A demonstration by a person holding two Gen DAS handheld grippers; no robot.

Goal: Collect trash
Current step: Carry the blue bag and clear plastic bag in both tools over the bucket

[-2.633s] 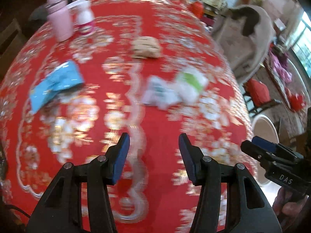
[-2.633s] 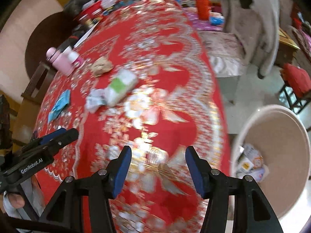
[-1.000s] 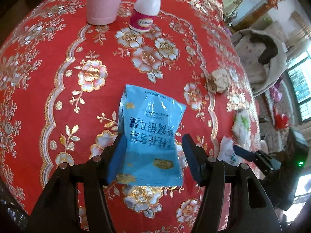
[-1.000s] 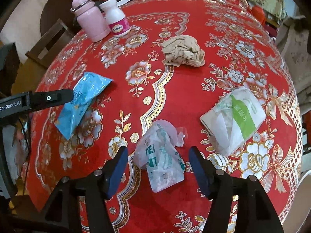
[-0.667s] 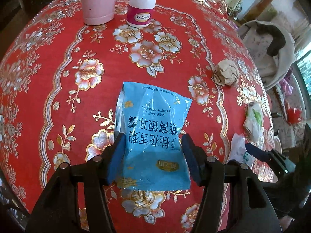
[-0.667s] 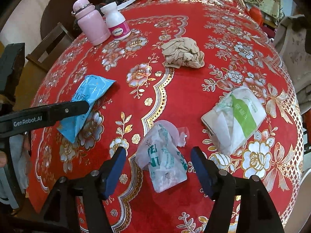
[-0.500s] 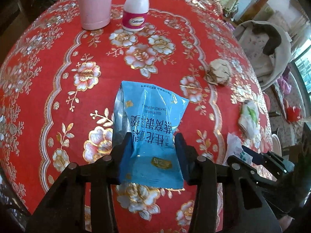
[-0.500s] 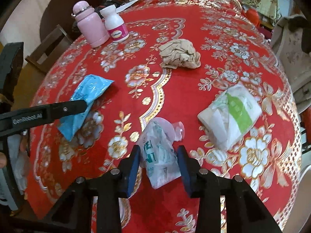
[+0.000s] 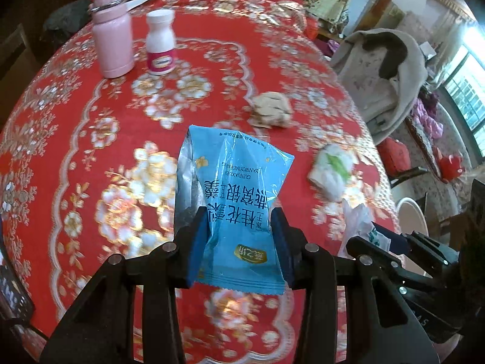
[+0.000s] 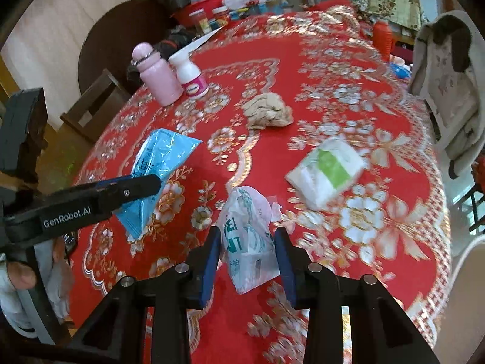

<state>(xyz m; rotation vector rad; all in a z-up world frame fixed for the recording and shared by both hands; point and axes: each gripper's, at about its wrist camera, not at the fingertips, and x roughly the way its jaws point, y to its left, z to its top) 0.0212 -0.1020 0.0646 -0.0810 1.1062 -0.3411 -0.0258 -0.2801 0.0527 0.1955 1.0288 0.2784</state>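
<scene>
The left gripper (image 9: 239,239) clamps a blue snack packet (image 9: 233,200) (pinyin "GUIHUAXUE…" readable) above the tabletop's (image 9: 75,121) near edge. The right gripper (image 10: 247,259) pinches a clear plastic bag (image 10: 247,239). A capped pink flask (image 9: 112,30) and white pill bottle (image 9: 160,42) stand near the far edge.

The tablecloth (image 9: 75,157) pattern and the white-green packet (image 9: 332,166) are blurred. The left gripper's (image 9: 239,236) fingers hide the side edges of the blue packet (image 9: 239,188).

4 trash pcs (image 10: 159,159), 2 bottles (image 10: 157,74)
</scene>
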